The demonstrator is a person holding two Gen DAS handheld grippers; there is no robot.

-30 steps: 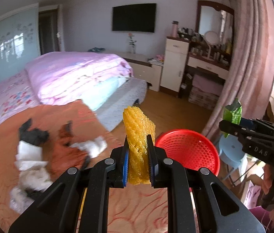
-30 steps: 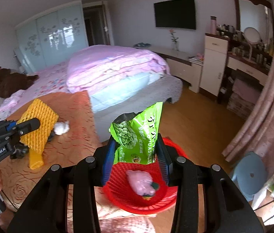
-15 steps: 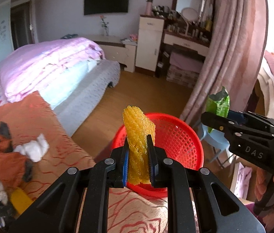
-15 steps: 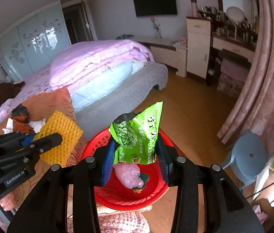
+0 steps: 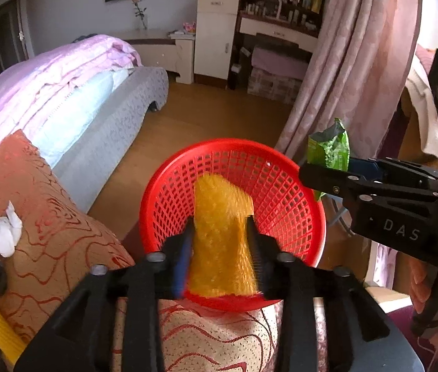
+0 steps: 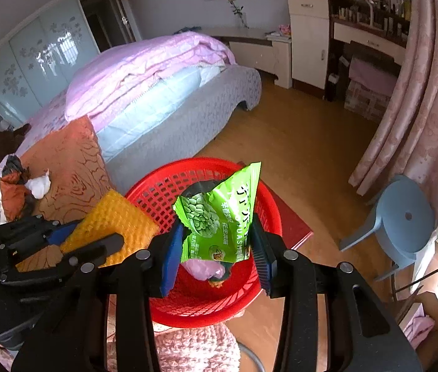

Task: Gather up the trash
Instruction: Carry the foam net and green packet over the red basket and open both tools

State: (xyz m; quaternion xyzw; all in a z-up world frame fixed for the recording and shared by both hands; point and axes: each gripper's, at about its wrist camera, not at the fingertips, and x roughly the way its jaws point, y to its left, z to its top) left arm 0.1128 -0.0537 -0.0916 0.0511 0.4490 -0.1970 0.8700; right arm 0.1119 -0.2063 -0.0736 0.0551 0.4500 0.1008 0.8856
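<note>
- Two grippers work over one red basket (image 5: 296,204), each with one piece of trash between its jaws.
- Left gripper (image 5: 220,241): jaws have just been opening. The yellow foam net (image 5: 222,232) stands between them, its long axis along the fingers, far end over the basket interior. Image blur suggests it is slipping free; the pads no longer appear to clamp it.
- Right gripper (image 6: 216,238): jaws closed on the green snack bag (image 6: 219,217), which stands upright, torn top pointing away from the tool.
- Key relation: the basket lies directly below and ahead of both tools, so each item should drop in once released.
- Left gripper sits just beside the right one, on its left; the foam net overlaps the near basket rim in the right view.
- Basket already holds a pink wad (image 6: 203,268), under the bag.
- Remaining trash: white tissue (image 5: 2,235) and dark scraps on the orange cloth (image 5: 64,217), well left of the left tool.
- Obstruction: none visible between bag and basket.
</note>
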